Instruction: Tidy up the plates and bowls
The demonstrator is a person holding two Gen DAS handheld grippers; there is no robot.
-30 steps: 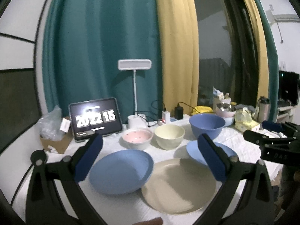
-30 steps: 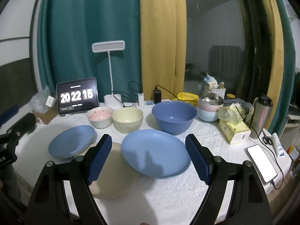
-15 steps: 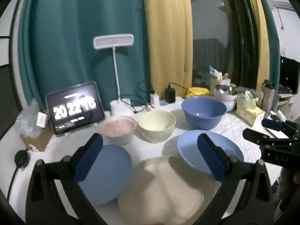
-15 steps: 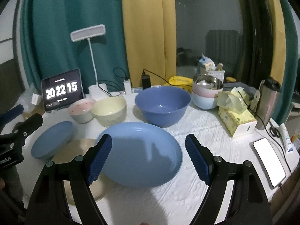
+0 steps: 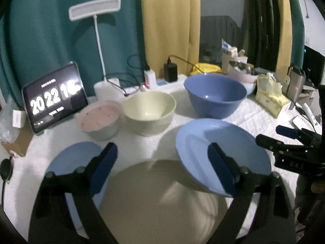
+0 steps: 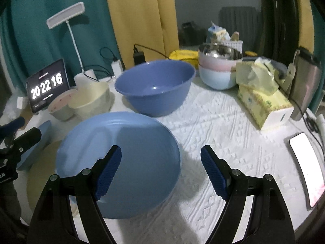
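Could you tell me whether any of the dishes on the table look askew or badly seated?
Yes: the large blue plate is not flat; one side rides up on the rim of the beige plate, so it sits tilted. Nothing looks spilled or broken.

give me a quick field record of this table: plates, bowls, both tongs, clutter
plates: beige plate in the middle; small blue plate on its left; large blue plate overlapping its right edge
bowls: pink bowl, cream bowl, big blue bowl in a row behind
left tongs: closing, over the beige plate, nothing gripped
right tongs: open, astride the large blue plate's right rim
clutter: clock tablet, tissue box, phone
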